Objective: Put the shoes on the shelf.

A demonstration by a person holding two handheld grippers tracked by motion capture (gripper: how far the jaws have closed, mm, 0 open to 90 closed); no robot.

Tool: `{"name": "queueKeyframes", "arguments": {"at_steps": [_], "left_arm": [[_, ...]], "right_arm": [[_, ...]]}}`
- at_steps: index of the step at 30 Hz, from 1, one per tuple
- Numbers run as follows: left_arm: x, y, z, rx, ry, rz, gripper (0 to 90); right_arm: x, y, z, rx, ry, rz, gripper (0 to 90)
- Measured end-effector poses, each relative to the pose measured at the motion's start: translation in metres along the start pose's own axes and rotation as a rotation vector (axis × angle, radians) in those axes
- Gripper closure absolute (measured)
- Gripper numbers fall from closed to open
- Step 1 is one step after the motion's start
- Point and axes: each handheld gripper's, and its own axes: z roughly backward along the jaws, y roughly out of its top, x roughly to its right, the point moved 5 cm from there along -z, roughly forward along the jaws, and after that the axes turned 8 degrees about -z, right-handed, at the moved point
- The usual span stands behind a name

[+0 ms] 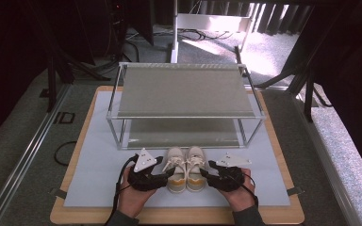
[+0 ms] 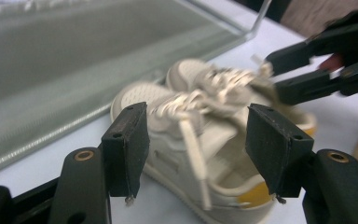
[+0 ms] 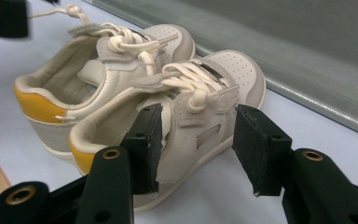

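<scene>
Both grippers, left (image 1: pixel 168 173) and right (image 1: pixel 204 173), stood part-open, gripping nothing, flanking the pair of small shoes (image 1: pixel 185 168) on the mat before the rack (image 1: pixel 184 116). Shelving apparently remained undone; both rack shelves sat bare.

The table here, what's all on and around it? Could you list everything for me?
shoes: two, cream with yellow heels, side by side on the near part of the mat, toes toward the rack
rack: one, clear frame with two grey shelves, behind the shoes
mat: one, pale grey, covers most of the board
board: one, light wood, under the mat
cables: several, dark, on the floor beyond the rack
left hand-held gripper: one, black, jaws open, at the left shoe's side
right hand-held gripper: one, black, jaws open, at the right shoe's side
hands: two, one holding each gripper, at the near edge
</scene>
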Motion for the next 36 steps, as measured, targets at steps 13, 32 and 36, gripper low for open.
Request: {"name": "queueKeyframes", "arguments": {"at_steps": [13, 32, 36], "left_arm": [[-0.008, -0.014, -0.024, -0.098, -0.027, 0.055, 47.4], [-0.006, -0.017, -0.030, -0.105, -0.047, 0.128, 58.2], [-0.006, -0.019, -0.029, -0.071, -0.060, 0.166, 58.7]], "right_arm": [[-0.004, 0.000, -0.012, -0.051, -0.017, -0.007, 57.1], [0.001, -0.003, -0.012, -0.039, 0.092, -0.140, 68.2], [0.002, -0.005, -0.012, -0.015, 0.112, -0.160, 68.8]]}}
